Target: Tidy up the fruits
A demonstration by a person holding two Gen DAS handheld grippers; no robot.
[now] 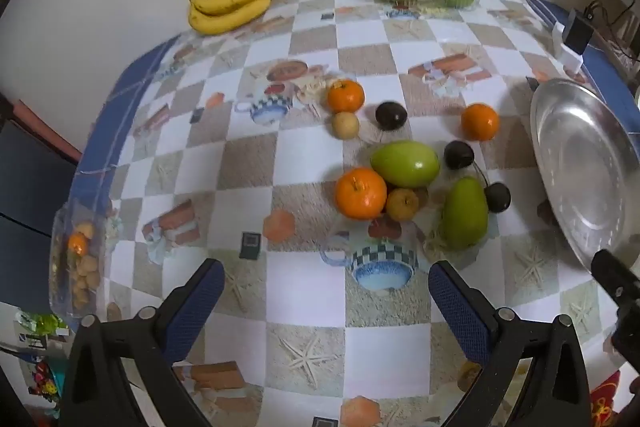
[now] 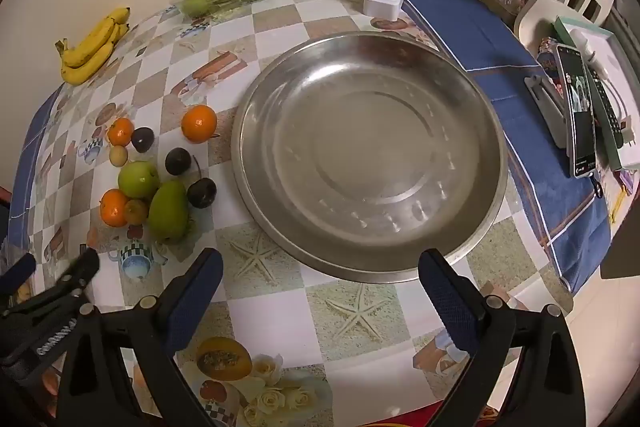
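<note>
Left tongs [image 1: 326, 291] and right tongs [image 2: 320, 279] are both released, holding nothing, above the desk [image 2: 280, 307]. Loose fruits [image 1: 404, 163] lie clustered just beside the bare steel tray [image 2: 366, 151].

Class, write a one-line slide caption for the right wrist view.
Open right gripper above an empty steel tray, with loose oranges, mangoes and plums beside it.
</note>
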